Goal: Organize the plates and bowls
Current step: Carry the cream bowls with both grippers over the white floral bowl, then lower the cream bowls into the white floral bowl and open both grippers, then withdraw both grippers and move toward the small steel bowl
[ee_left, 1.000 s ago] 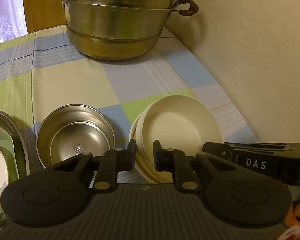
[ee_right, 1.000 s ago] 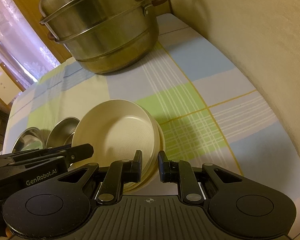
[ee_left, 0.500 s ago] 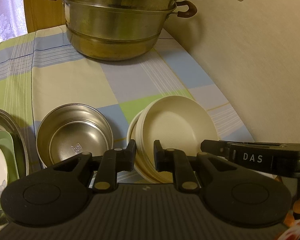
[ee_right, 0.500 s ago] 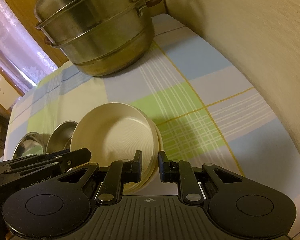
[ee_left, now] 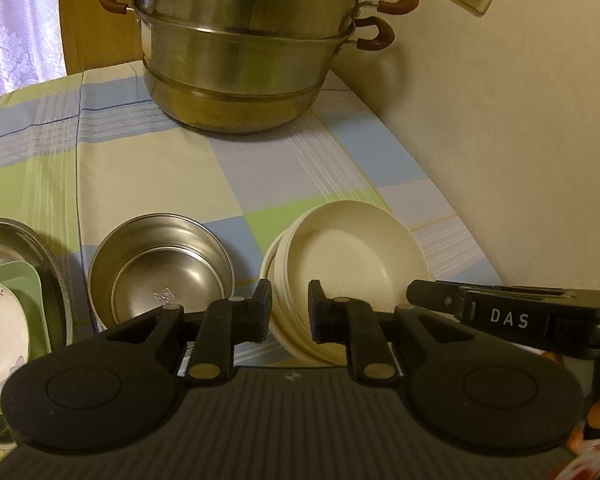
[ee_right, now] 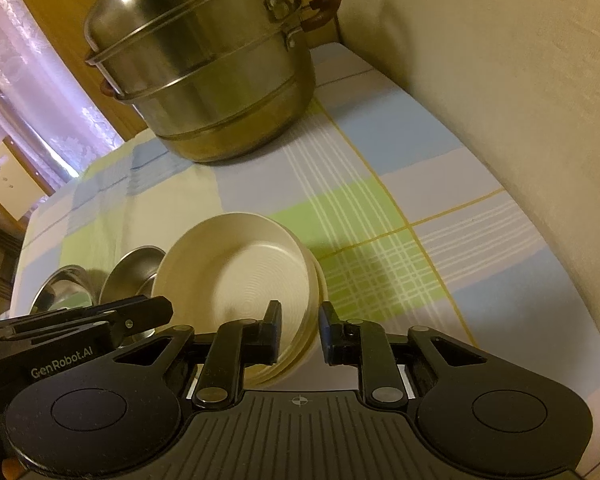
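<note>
While tilted, cream bowl stack [ee_right: 240,276] rim sits between right gripper [ee_right: 299,330] fingers (apart).

Dim warm yellow light; my views bulge at edges (fisheye), cream bowls [ee_right: 236,276] slightly blurred, steamer pot [ee_right: 204,64] glinting.

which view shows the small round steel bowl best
The left wrist view: the small round steel bowl sits open to the camera, its inside and stamped base plain to see, just beyond the left hand-held gripper. The right wrist view shows only a dim sliver of it behind the stack of cream plastic bowls.
</note>
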`<state>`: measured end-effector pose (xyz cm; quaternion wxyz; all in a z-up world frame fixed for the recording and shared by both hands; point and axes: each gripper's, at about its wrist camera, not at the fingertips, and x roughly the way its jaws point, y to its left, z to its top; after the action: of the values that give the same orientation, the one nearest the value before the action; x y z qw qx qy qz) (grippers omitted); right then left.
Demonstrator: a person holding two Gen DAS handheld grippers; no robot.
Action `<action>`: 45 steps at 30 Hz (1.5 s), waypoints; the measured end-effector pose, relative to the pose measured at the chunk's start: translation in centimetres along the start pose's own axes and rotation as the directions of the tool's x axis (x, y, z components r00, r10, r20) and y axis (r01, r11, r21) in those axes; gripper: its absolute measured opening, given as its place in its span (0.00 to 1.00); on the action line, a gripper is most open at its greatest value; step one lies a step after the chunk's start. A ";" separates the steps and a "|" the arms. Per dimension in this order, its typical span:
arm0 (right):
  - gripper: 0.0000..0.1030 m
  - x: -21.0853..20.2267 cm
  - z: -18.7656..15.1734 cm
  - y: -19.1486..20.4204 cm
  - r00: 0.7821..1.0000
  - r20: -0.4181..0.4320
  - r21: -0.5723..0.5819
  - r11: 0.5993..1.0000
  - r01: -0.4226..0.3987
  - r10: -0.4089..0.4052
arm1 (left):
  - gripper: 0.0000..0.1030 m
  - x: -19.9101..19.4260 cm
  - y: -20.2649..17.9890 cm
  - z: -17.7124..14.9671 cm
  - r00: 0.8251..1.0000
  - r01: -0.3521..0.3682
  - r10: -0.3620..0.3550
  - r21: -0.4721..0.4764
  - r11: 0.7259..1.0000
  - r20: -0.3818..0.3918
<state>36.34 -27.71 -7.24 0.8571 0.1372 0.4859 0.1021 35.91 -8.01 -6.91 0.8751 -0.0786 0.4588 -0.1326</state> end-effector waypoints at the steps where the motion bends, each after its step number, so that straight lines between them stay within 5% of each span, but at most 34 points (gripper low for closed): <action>1: 0.29 -0.2 -0.1 0.0 1.000 0.006 -0.001 1.000 -0.003 0.003 | 0.15 -0.2 -0.1 0.0 1.000 0.000 0.000 0.001 1.000 0.004; 6: 0.48 -1.6 -0.4 0.2 0.999 0.041 -0.007 1.000 -0.018 0.018 | 0.16 -2.0 -0.3 -0.3 0.999 0.000 -0.001 0.008 1.000 0.035; 15: 0.63 -4.7 -1.9 0.5 0.995 0.081 -0.020 0.999 -0.049 0.050 | 0.19 -5.8 -0.4 -1.8 0.997 -0.015 0.015 0.003 1.000 0.073; 29: 0.65 -9.5 -6.0 1.5 0.988 0.103 -0.058 0.992 -0.109 0.115 | 0.20 -11.9 -0.8 -6.3 0.993 -0.052 0.053 -0.012 0.999 0.102; 45: 0.65 -12.2 -12.0 2.6 0.984 0.029 -0.149 0.974 -0.169 0.175 | 0.20 -15.7 -2.5 -12.4 0.992 -0.081 0.085 -0.052 0.995 0.090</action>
<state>19.69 -27.43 -2.47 0.8627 0.1178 0.4455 0.2083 16.79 -5.78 -1.02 0.8978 -0.0867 0.4241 -0.0810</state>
